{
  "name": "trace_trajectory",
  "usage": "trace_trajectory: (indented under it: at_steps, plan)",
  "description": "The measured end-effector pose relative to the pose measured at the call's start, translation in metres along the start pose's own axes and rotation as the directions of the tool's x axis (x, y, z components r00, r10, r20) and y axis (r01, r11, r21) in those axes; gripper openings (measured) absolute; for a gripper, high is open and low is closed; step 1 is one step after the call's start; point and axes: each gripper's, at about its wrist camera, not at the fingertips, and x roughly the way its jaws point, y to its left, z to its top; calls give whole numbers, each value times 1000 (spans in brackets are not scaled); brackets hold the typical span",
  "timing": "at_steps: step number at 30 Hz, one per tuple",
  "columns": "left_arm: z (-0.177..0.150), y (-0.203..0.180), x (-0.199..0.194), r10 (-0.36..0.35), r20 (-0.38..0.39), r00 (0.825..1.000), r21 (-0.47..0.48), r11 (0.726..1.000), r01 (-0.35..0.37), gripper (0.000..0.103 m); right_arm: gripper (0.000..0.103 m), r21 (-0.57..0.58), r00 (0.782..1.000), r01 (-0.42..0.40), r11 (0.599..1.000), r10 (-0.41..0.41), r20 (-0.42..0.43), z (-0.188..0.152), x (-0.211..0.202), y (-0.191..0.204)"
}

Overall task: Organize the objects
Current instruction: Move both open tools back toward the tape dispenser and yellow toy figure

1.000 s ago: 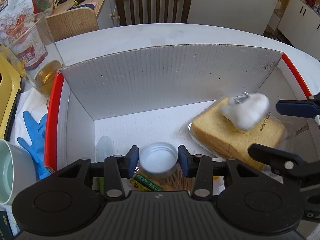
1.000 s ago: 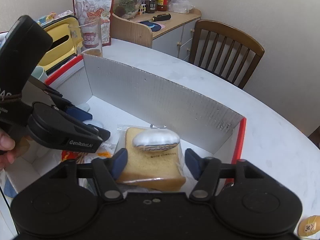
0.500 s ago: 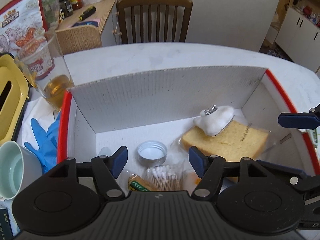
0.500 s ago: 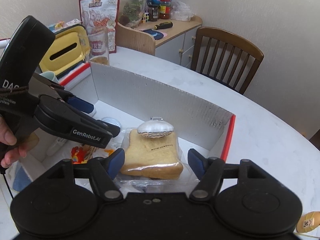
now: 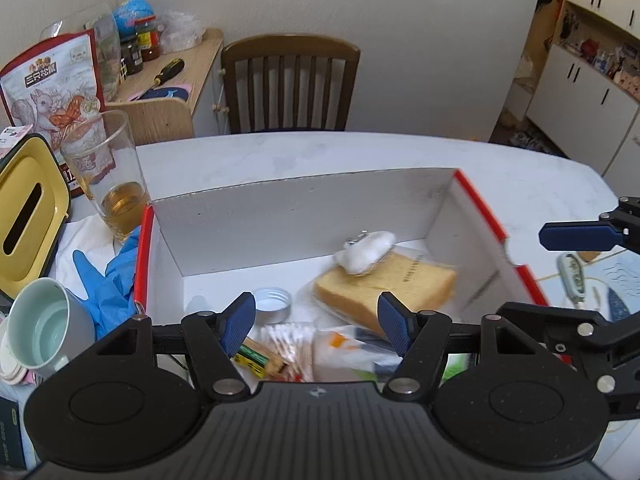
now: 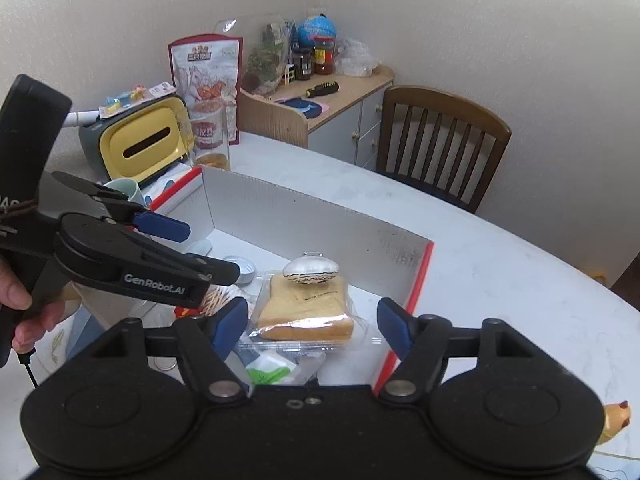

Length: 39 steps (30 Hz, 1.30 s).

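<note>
A wrapped bread slice (image 5: 386, 286) lies flat at the box's (image 5: 280, 216) right, a white shell-like purse (image 5: 366, 254) resting on its far edge.

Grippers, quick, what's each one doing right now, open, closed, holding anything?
Left gripper: open, fingers spread, holding nothing, above the box.
Right gripper: open, fingers spread, holding nothing, above the wrapped bread.

Setting: domestic dining area of a home. Indicators: a wooden slat-back chair (image 5: 290, 80) at a white counter (image 5: 360, 156); a low sideboard (image 6: 332, 108) carrying jars (image 6: 324, 56), a globe (image 6: 318, 30) and a screwdriver (image 6: 322, 89); white kitchen cupboards (image 5: 592, 92) in the adjoining room; a snack bag (image 5: 52, 80), drinking glass (image 5: 106, 176) and mug (image 5: 44, 324).
</note>
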Motion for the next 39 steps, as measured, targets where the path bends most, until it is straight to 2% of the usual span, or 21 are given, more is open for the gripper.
trace_trajectory:
  at_steps: [9, 12, 17, 21, 23, 26, 30, 39]
  plan:
    - [-15, -17, -36, -20, 58, 998, -3, 1000, 21, 67, 77, 40, 998, -32, 999, 30, 48, -15, -37, -5]
    - [-19, -22, -45, -22, 76, 997, -8, 1000, 22, 78, 80, 51, 998, -38, 998, 35, 61, -22, -48, -6]
    - [-27, -32, -61, -14, 114, 993, -15, 1000, 15, 79, 83, 62, 995, -43, 997, 38, 88, -35, -68, -12]
    - [-33, -45, -71, 0, 140, 990, -20, 1000, 3, 86, 84, 55, 994, -31, 998, 25, 106, -49, -85, -19]
    - [-36, -53, -75, 11, 149, 989, -29, 1000, -6, 86, 84, 51, 994, -24, 998, 19, 109, -57, -93, -24]
    - [-38, -65, -78, 24, 157, 987, -42, 999, -18, 87, 84, 52, 994, -18, 998, 13, 109, -70, -104, -35]
    - [-41, -83, -81, 20, 159, 987, -76, 997, -8, 101, 84, 54, 994, -2, 999, -3, 107, -87, -118, -54]
    - [-46, -145, -77, 30, 183, 983, -50, 999, -21, 102, 84, 97, 994, 39, 995, -48, 94, -121, -141, -111]
